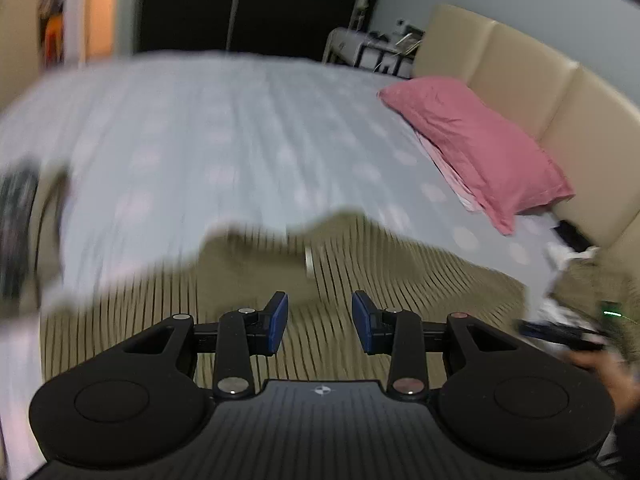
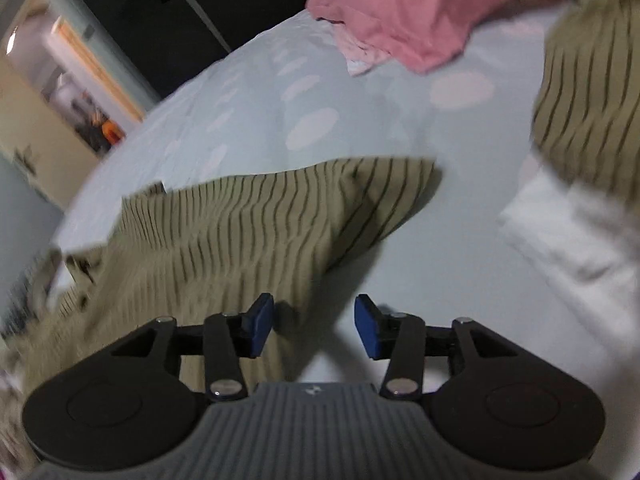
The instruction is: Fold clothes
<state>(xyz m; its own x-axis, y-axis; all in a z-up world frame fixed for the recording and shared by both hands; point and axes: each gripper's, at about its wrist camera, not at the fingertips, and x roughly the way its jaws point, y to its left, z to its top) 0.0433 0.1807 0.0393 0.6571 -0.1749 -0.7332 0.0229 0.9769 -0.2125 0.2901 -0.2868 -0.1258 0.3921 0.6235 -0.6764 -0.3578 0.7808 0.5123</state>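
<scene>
An olive-tan garment with thin dark stripes (image 1: 344, 264) lies spread on the bed, blurred by motion in the left wrist view. My left gripper (image 1: 319, 320) hovers just above it, open, with nothing between its blue pads. In the right wrist view the same striped garment (image 2: 248, 224) lies to the left and ahead, one corner pointing right. My right gripper (image 2: 314, 326) is open over the garment's near edge, holding nothing. More striped cloth (image 2: 588, 120) and a white piece (image 2: 568, 232) sit at the right.
The bed has a pale blue sheet with white dots (image 1: 224, 140). A pink pillow (image 1: 480, 148) lies against the beige headboard (image 1: 532, 84). A person's hand (image 1: 616, 376) and the other gripper show at the right edge. A bedside stand (image 1: 372, 48) is behind.
</scene>
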